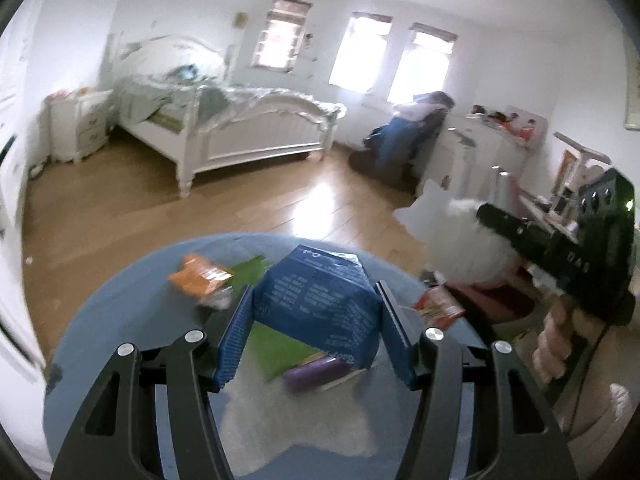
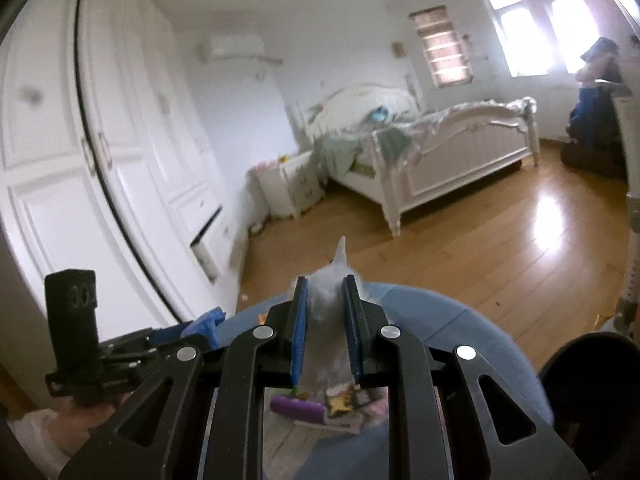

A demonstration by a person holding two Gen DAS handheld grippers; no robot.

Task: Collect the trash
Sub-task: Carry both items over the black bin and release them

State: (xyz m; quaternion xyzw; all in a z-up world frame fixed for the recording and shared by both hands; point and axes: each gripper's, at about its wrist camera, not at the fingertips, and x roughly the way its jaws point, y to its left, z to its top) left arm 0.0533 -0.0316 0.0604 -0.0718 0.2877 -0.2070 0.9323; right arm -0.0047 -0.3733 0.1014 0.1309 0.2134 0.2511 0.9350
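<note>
Trash in both claws: left gripper (image 1: 316, 316) clamps a blue carton (image 1: 320, 300) at lower centre; right gripper (image 2: 326, 320) pinches white tissue (image 2: 330, 292) (crumpled) mid-frame.

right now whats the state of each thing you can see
left gripper: jaws shut on the blue box
blue box: held, tilted above the table
right gripper: jaws shut on the white tissue
white tissue: pinched, crumpled
orange packet: lying on the table
purple tube: lying on its side
round table: littered
</note>
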